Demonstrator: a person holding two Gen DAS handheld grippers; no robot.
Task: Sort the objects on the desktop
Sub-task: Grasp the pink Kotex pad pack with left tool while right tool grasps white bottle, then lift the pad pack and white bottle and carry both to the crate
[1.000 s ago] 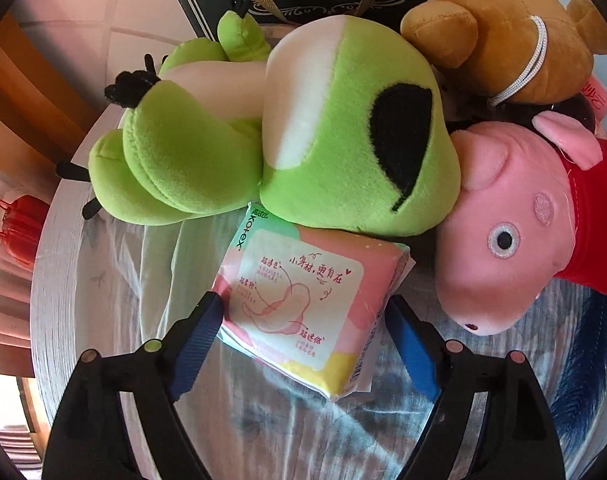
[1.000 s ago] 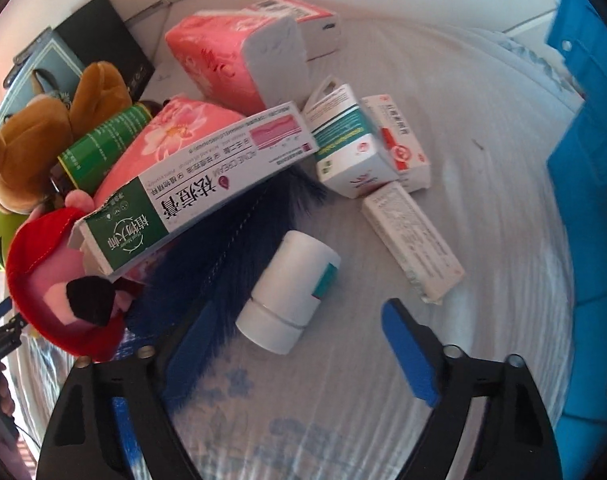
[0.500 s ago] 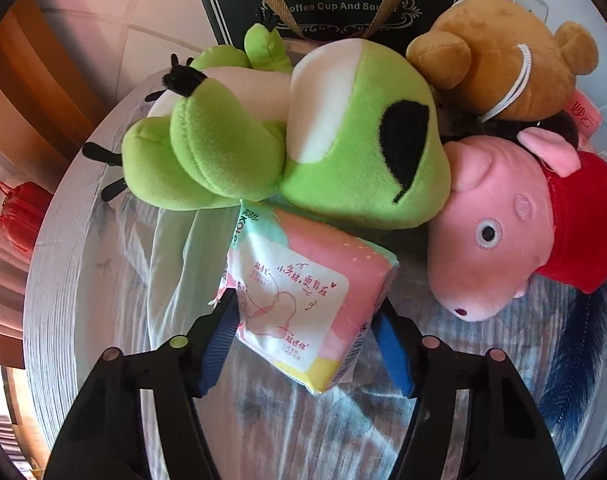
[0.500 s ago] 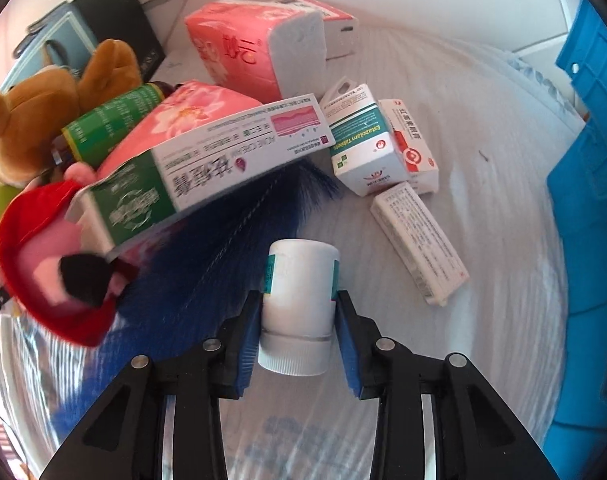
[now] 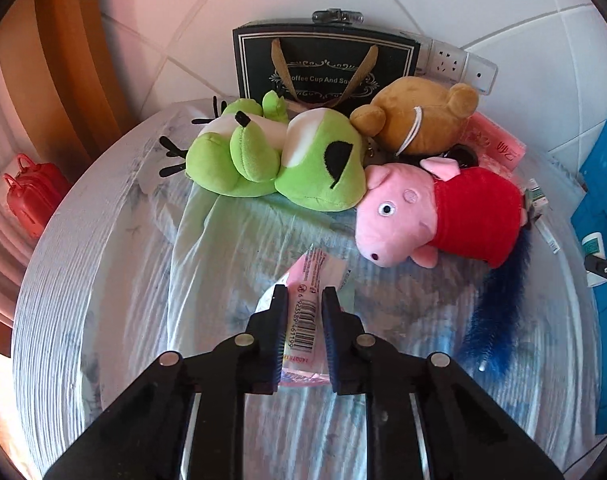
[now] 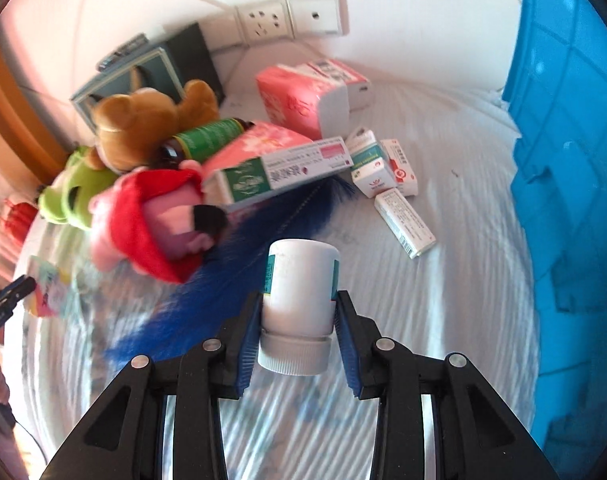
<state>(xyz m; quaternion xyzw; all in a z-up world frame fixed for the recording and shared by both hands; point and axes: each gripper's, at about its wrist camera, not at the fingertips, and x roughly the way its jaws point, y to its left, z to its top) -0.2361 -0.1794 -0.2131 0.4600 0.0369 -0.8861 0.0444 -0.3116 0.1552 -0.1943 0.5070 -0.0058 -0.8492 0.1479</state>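
My left gripper (image 5: 303,300) is shut on a pink sanitary pad pack (image 5: 309,300), held edge-on above the round table (image 5: 83,280). My right gripper (image 6: 297,304) is shut on a white pill bottle (image 6: 299,280) with a teal label, lifted above the cloth. Behind the pack lie a green frog plush (image 5: 279,160), a pink pig plush (image 5: 431,212) in red and a brown bear plush (image 5: 415,124). The pack also shows at the left edge of the right wrist view (image 6: 47,284).
A blue feather (image 6: 239,252) lies under the pill bottle. Medicine boxes (image 6: 383,168), a long green-and-white box (image 6: 279,174), pink tissue packs (image 6: 299,100) and a green bottle (image 6: 203,140) crowd the back. A blue crate (image 6: 571,160) stands right. A black gift bag (image 5: 323,68) stands against the wall.
My left gripper closed on the pad pack, lifted it and pulled back from the plush toys. My right gripper closed on the pill bottle and raised it off the table.
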